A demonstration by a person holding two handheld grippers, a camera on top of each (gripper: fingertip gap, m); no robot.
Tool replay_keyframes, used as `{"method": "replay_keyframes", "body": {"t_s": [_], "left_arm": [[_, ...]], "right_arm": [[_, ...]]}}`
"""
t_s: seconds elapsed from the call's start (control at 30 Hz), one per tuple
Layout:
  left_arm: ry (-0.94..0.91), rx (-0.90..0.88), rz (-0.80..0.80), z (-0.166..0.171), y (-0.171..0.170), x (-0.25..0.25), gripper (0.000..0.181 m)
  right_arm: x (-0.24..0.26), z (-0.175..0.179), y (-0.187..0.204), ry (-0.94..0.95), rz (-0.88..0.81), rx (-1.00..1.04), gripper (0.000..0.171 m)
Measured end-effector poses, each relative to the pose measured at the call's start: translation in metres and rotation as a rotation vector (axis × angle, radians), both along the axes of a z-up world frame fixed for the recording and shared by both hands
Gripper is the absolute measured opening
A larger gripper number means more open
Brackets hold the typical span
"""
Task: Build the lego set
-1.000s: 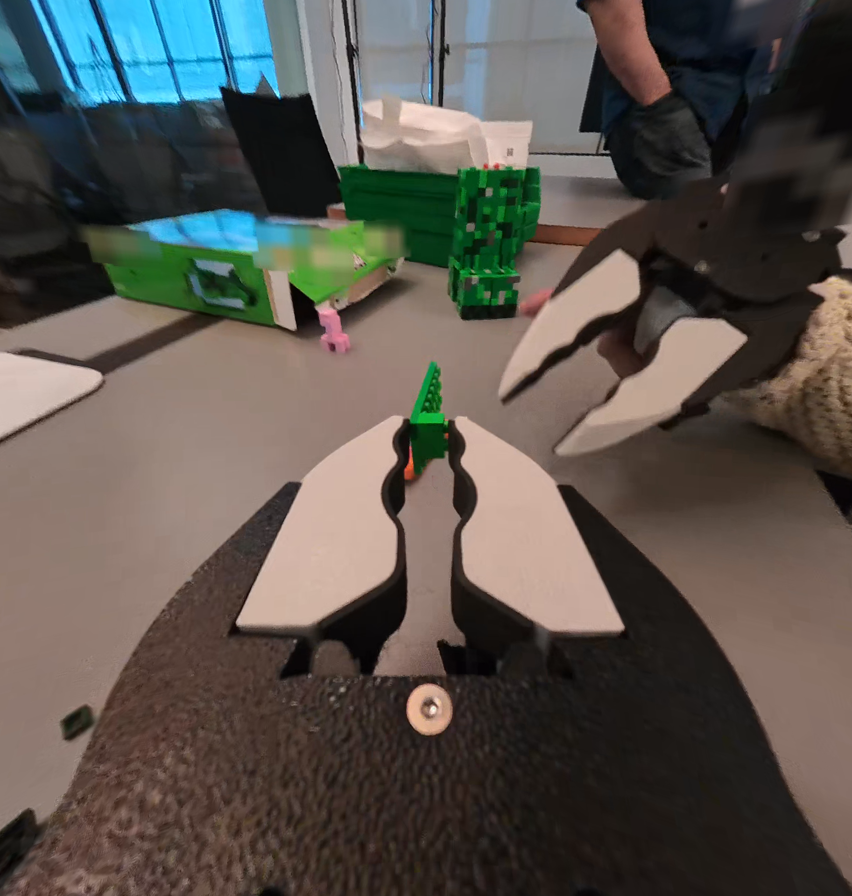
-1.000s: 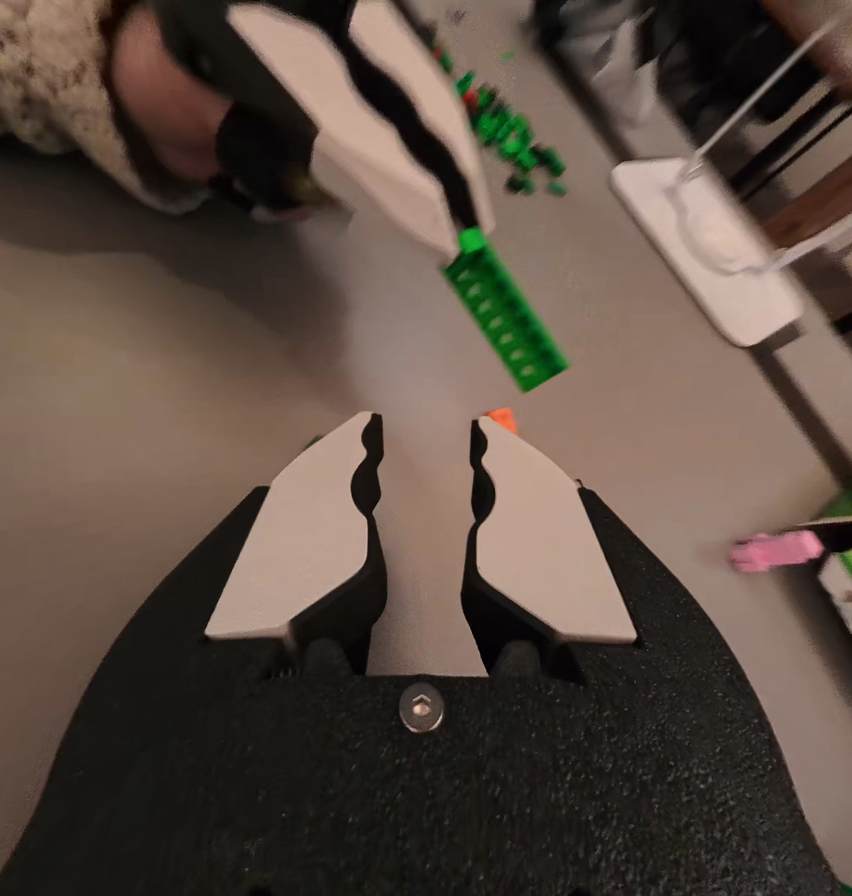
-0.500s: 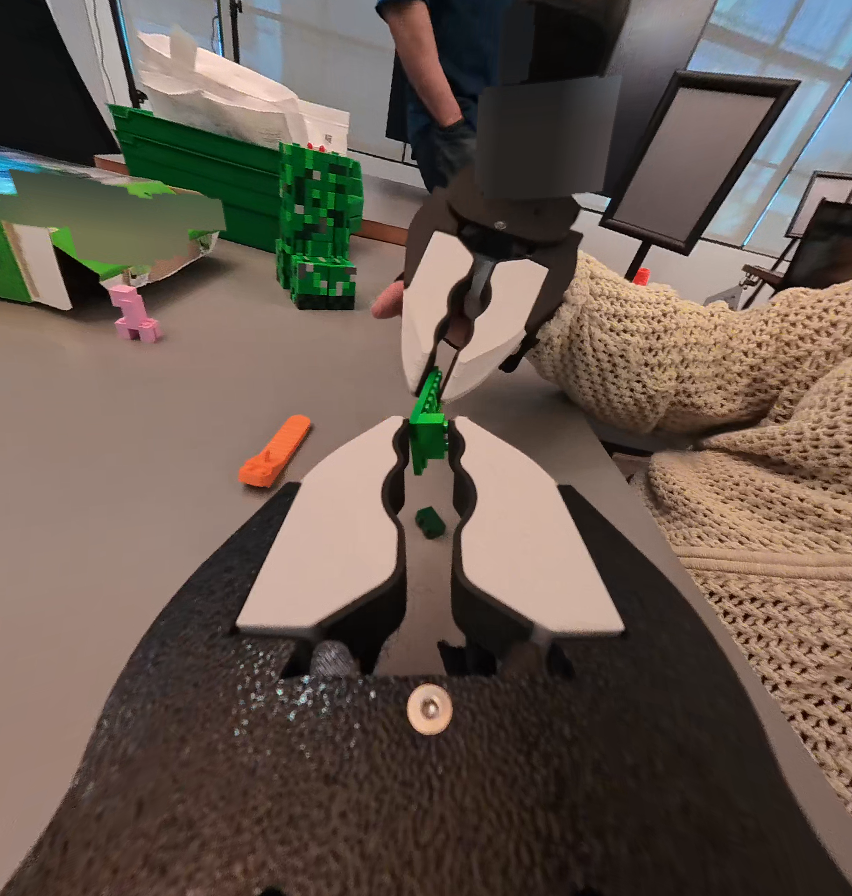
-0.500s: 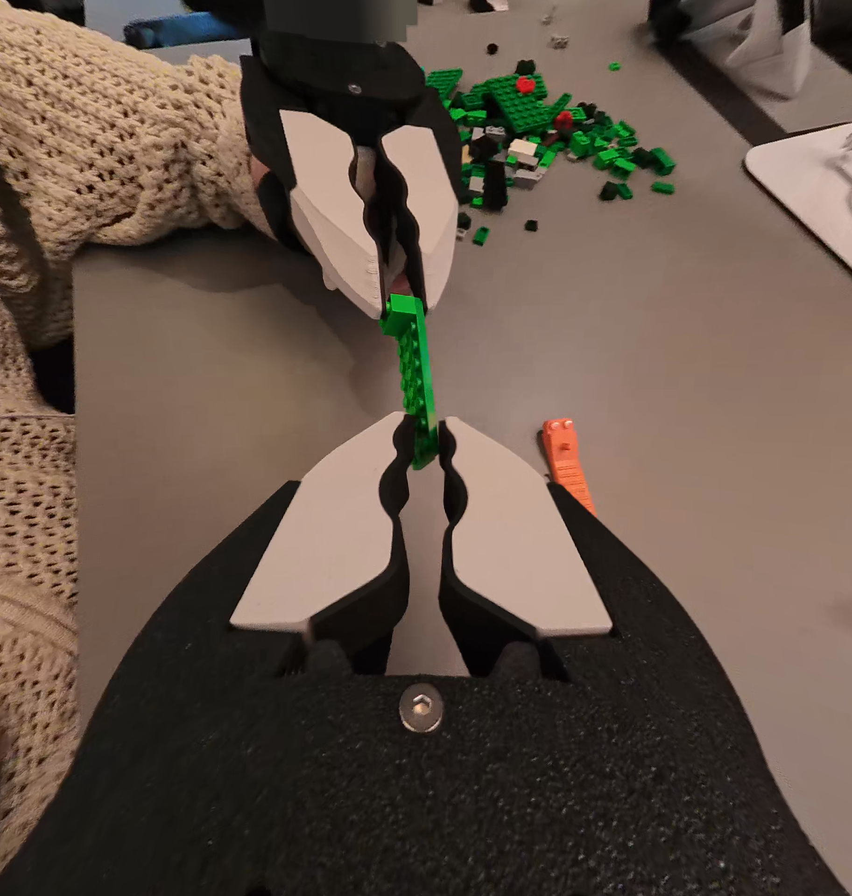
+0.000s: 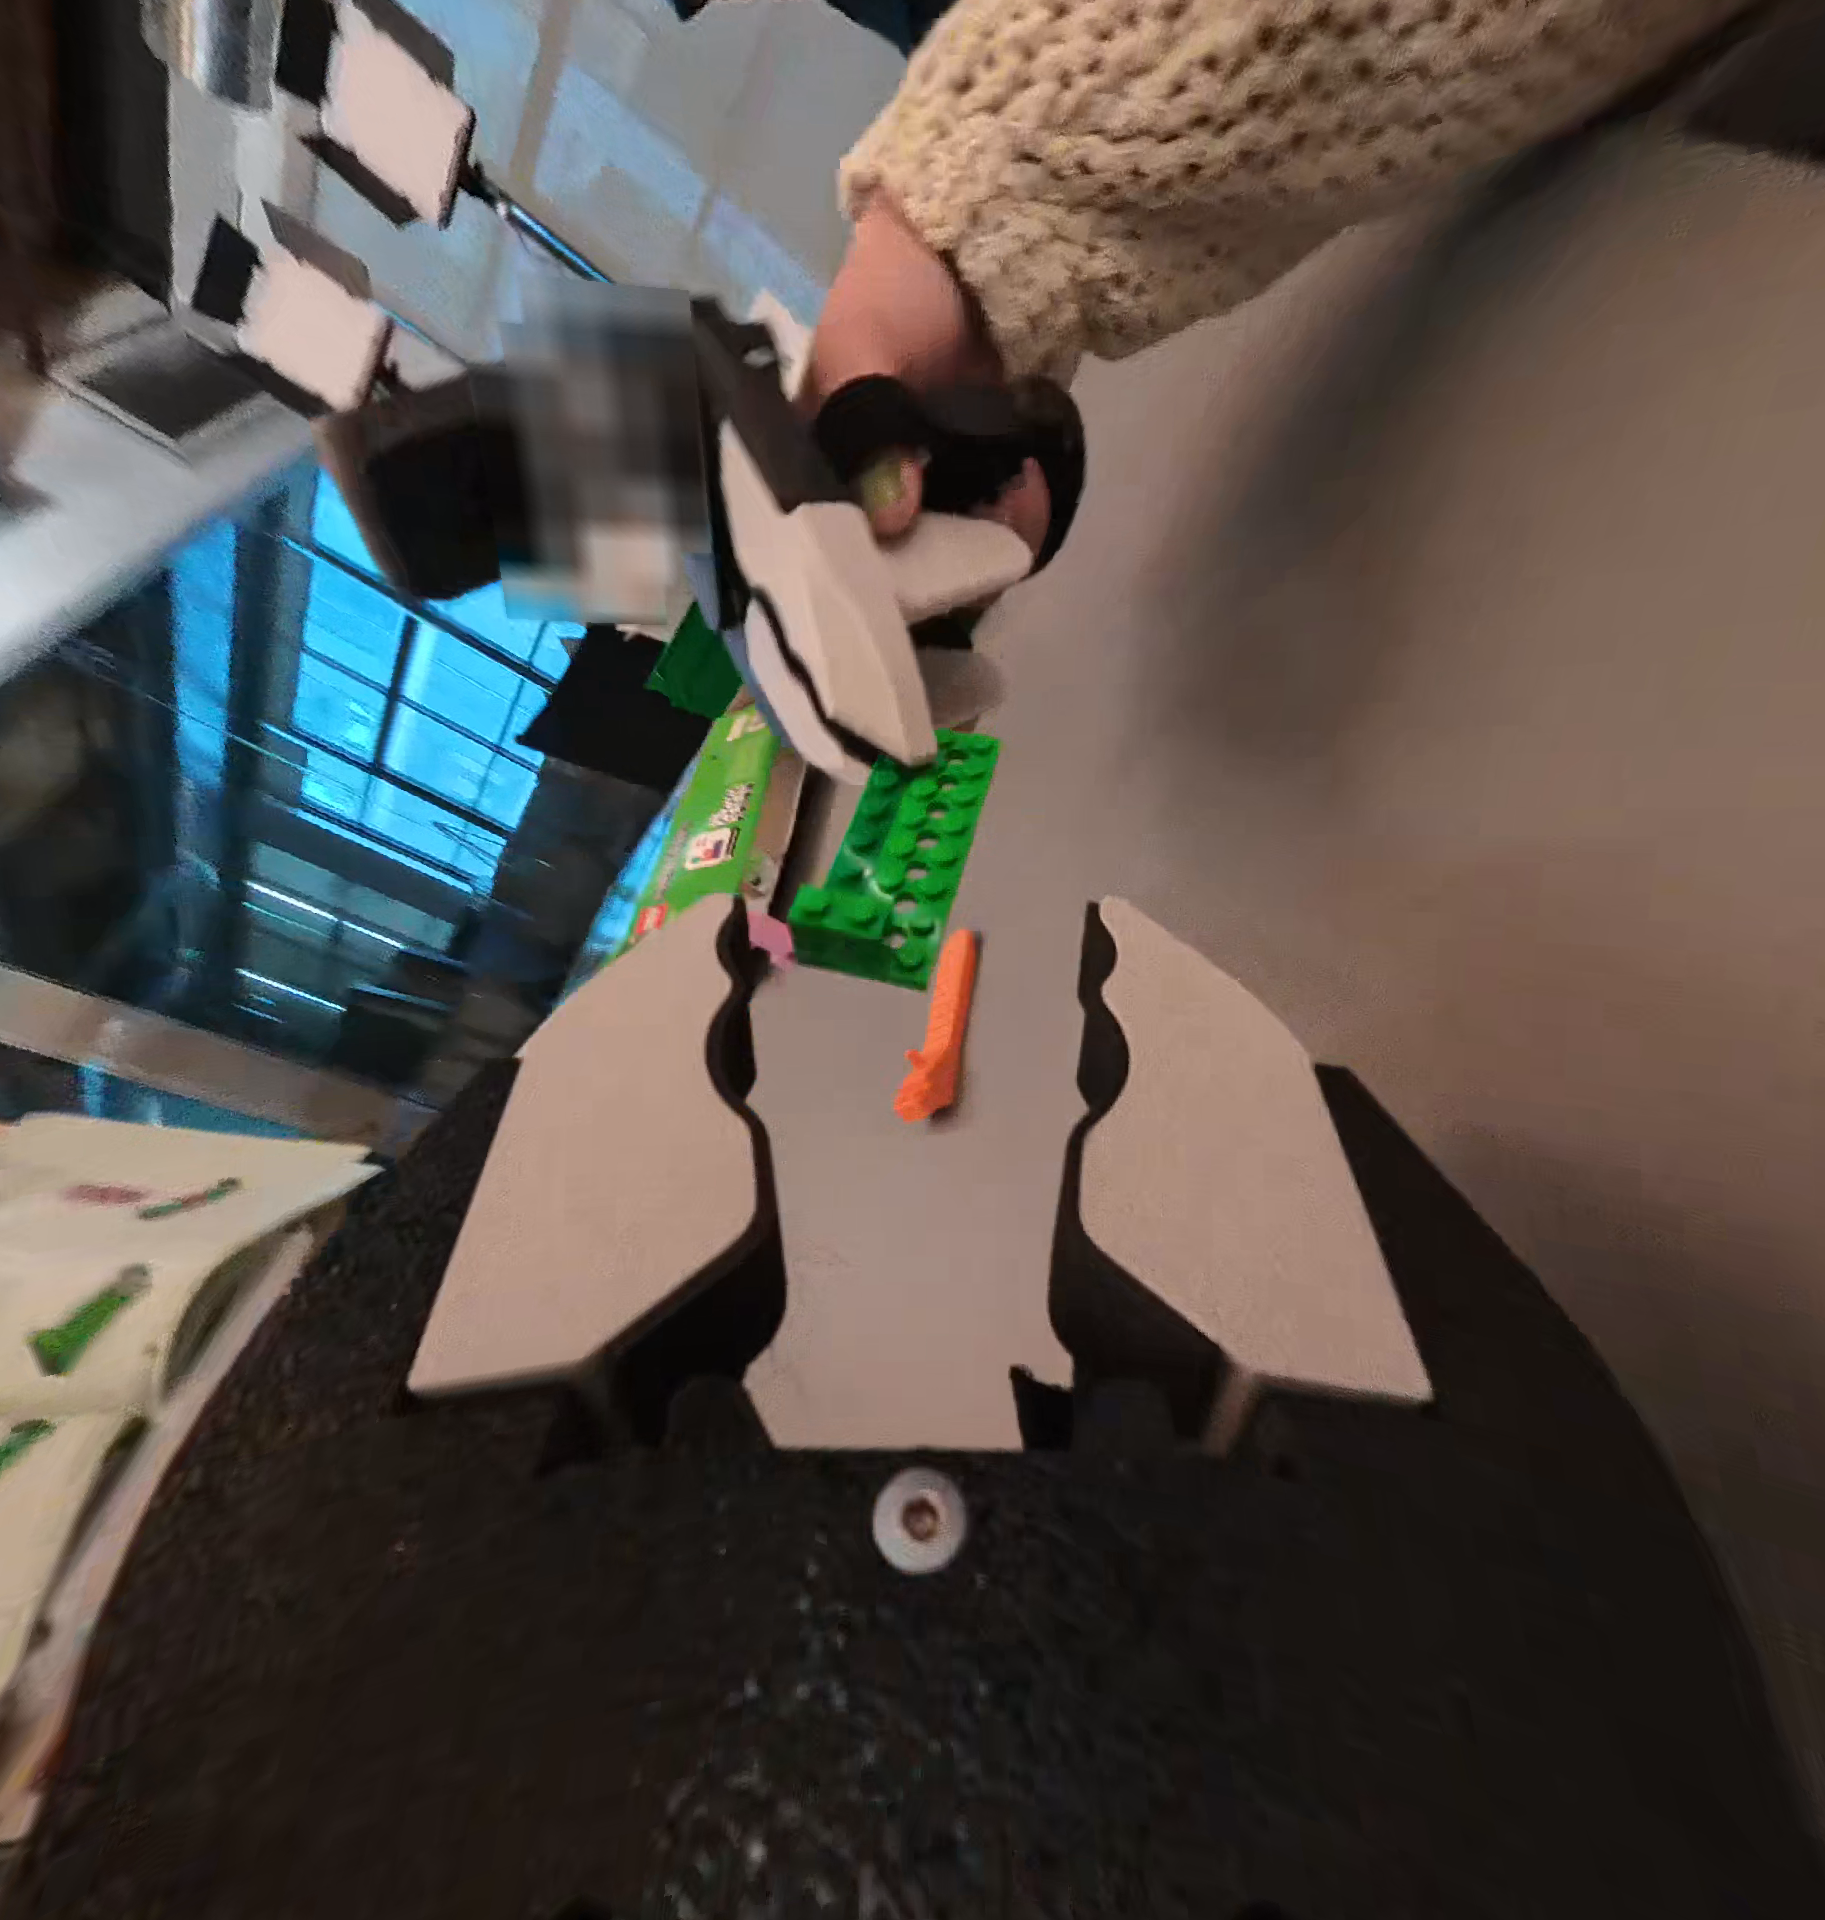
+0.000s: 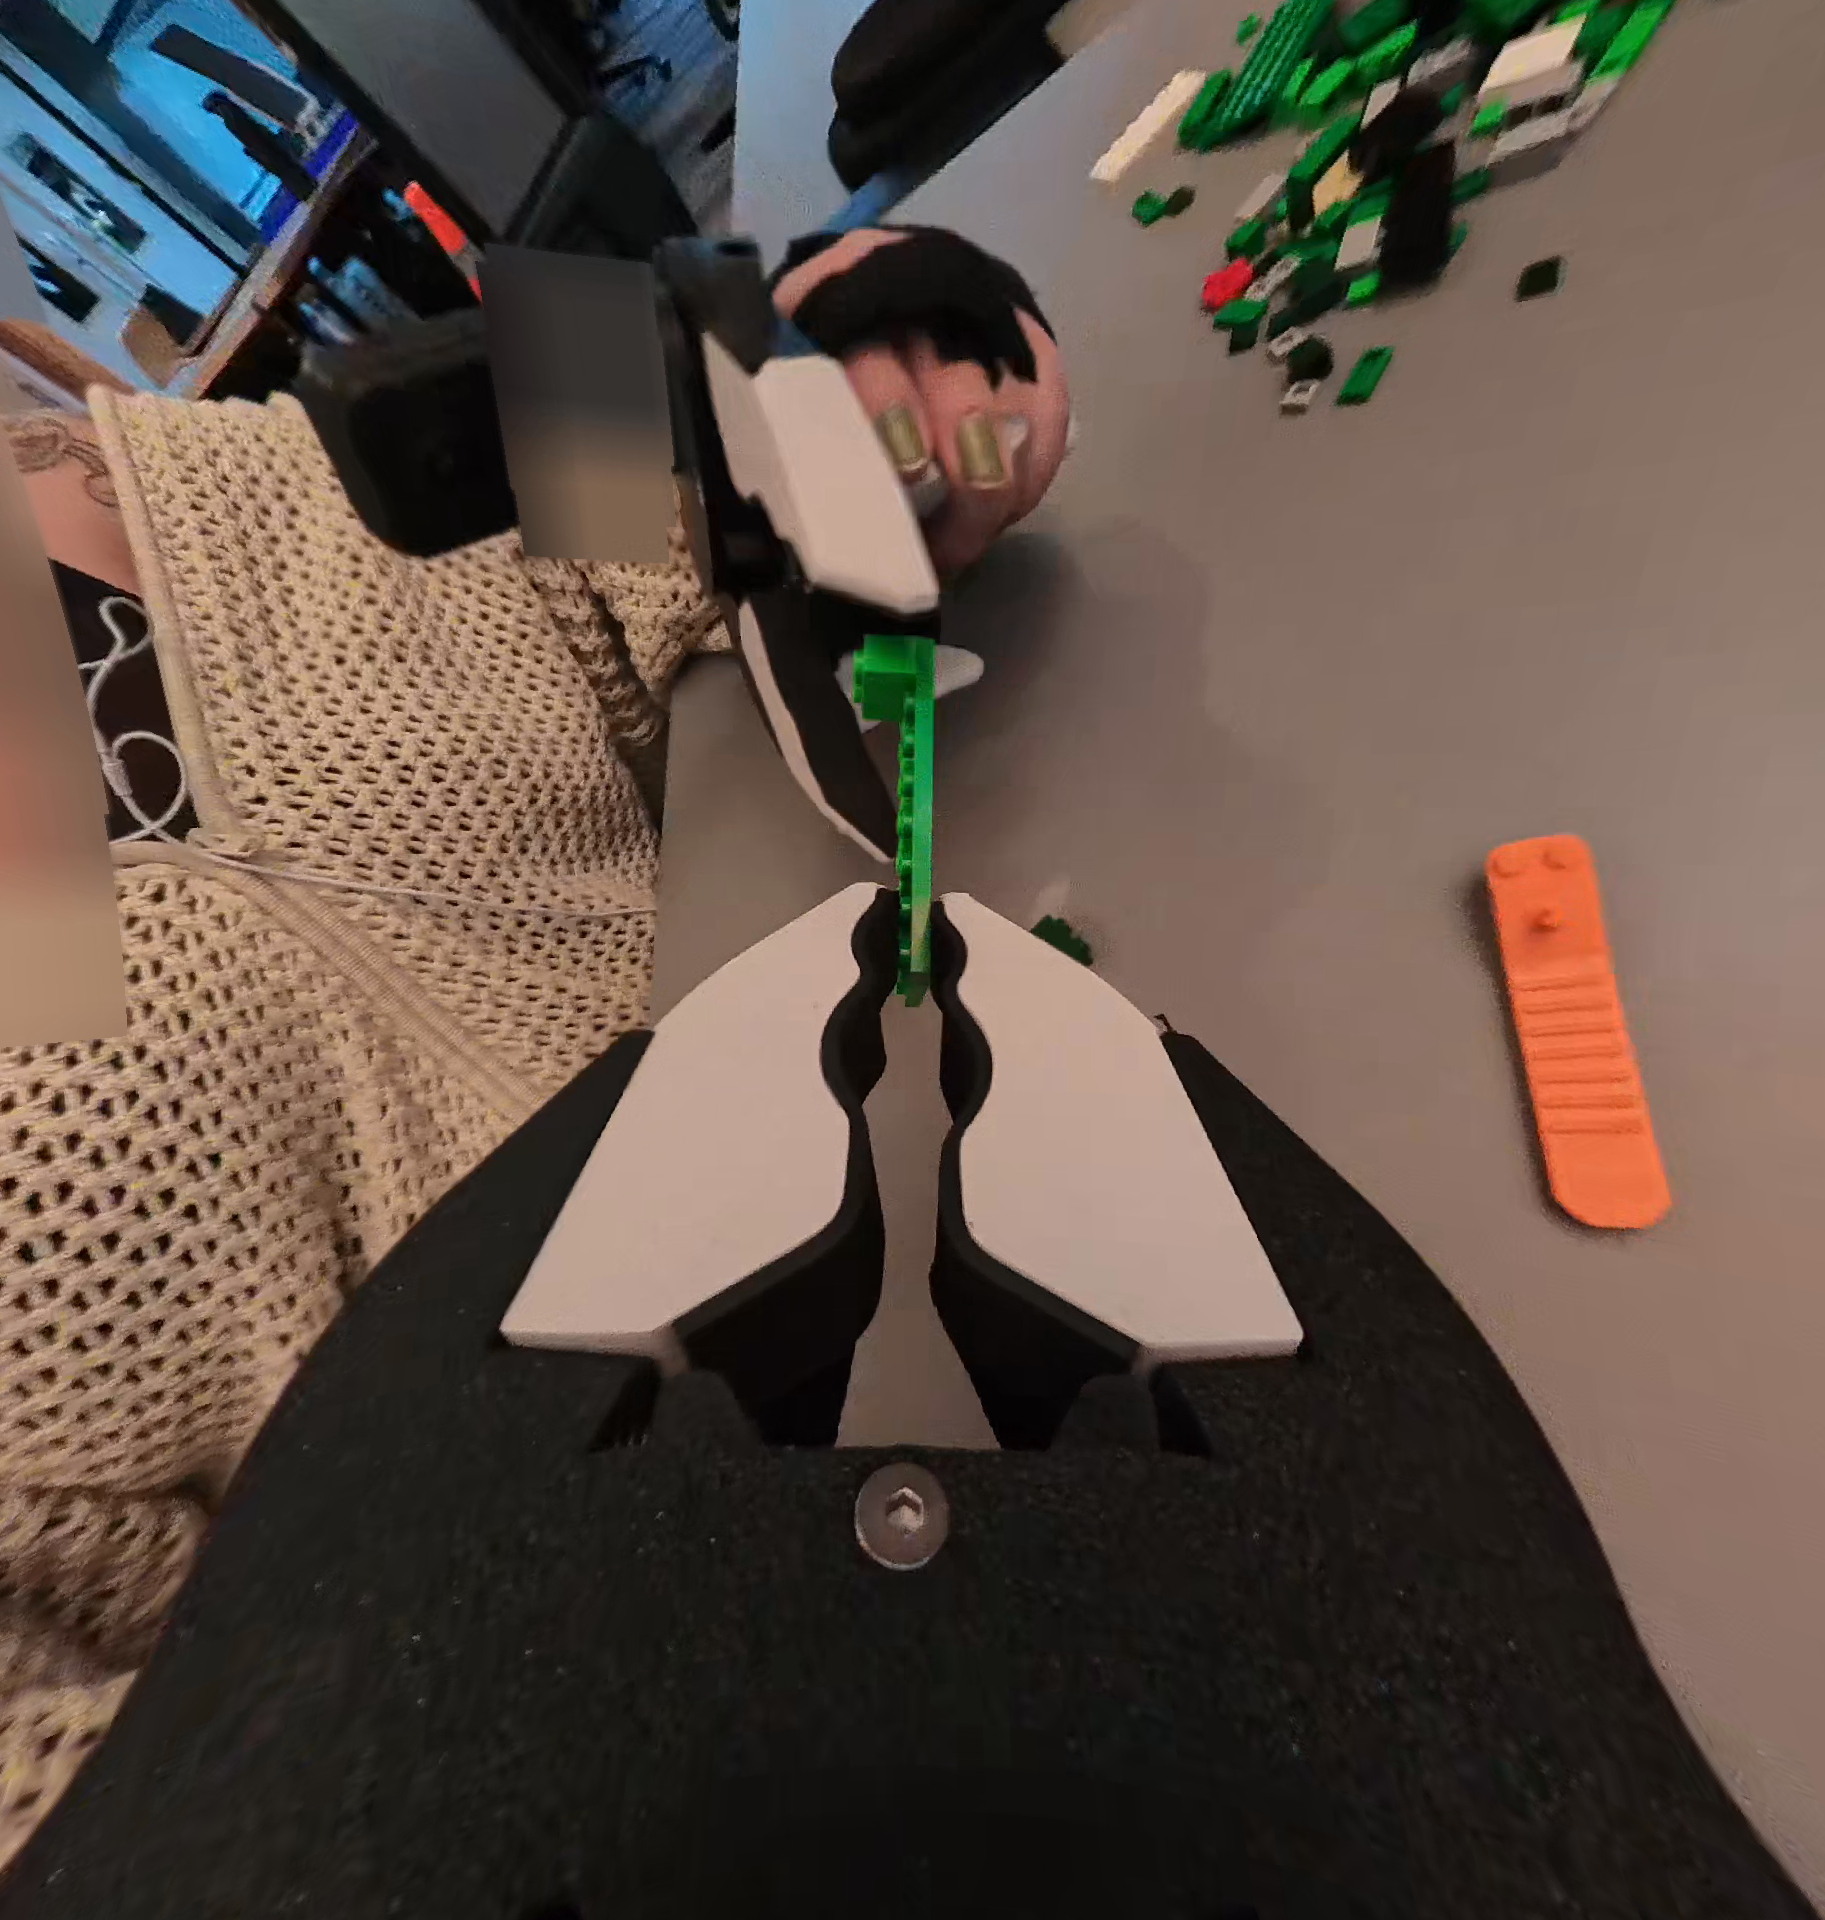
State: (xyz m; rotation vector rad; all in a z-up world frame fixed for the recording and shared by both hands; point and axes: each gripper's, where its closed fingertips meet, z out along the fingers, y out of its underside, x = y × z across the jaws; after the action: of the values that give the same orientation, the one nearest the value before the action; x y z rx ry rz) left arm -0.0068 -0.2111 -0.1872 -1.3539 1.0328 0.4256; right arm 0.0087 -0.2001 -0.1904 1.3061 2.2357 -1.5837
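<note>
Now R gripper pinches flat bright-green studded lego plate; L gripper spread, empty. Handover seemingly done. Next: fetch brick from loose pile, 1 o'clock.

Green studded plate, edge-on, held aloft

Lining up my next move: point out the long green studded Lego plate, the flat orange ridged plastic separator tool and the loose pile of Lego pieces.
Green Lego plate (image 6: 918,790): right wrist view, mid-length of its edge.
Orange separator tool (image 6: 1578,1049): right wrist view, ridged middle.
Pile of Lego pieces (image 6: 1355,187): right wrist view, centre of heap.
</note>
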Motion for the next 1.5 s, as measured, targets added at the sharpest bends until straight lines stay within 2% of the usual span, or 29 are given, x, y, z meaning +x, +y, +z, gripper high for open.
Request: {"method": "replay_keyframes", "body": {"t_s": [0.17,0.6,0.73,0.87,0.93,1.03,1.17,1.4,1.5], "left_arm": [[0.121,0.059,0.001,-0.003,-0.001,0.009,0.046],[0.118,0.050,-0.026,-0.008,-0.001,0.014,0.027],[0.106,0.032,-0.027,-0.010,-0.001,0.014,0.026],[0.098,0.037,0.089,-0.009,0.009,-0.006,0.026],[0.078,0.015,0.120,-0.010,0.011,-0.016,0.026],[0.040,-0.018,0.115,-0.011,0.010,-0.024,0.026],[-0.018,-0.086,0.098,-0.014,0.006,-0.033,0.026],[-0.154,-0.287,0.082,-0.032,0.000,-0.037,0.026],[-0.157,-0.321,0.119,-0.038,0.001,-0.044,0.026]], "right_arm": [[0.008,-0.002,-0.004,-0.091,0.087,-0.014,0.005],[0.014,-0.005,-0.006,-0.130,0.120,-0.006,0.005],[0.008,-0.009,-0.003,-0.094,0.078,0.022,0.007],[-0.009,-0.003,0.010,0.080,-0.057,0.076,0.025],[-0.013,0.000,0.021,0.174,-0.139,0.133,0.028],[-0.011,-0.002,0.017,0.266,-0.170,0.169,0.028],[-0.008,-0.021,0.017,0.342,-0.199,0.403,0.029],[0.009,-0.055,-0.012,0.220,-0.037,0.658,0.034],[0.000,-0.057,-0.008,0.129,-0.112,0.707,0.028]]}}
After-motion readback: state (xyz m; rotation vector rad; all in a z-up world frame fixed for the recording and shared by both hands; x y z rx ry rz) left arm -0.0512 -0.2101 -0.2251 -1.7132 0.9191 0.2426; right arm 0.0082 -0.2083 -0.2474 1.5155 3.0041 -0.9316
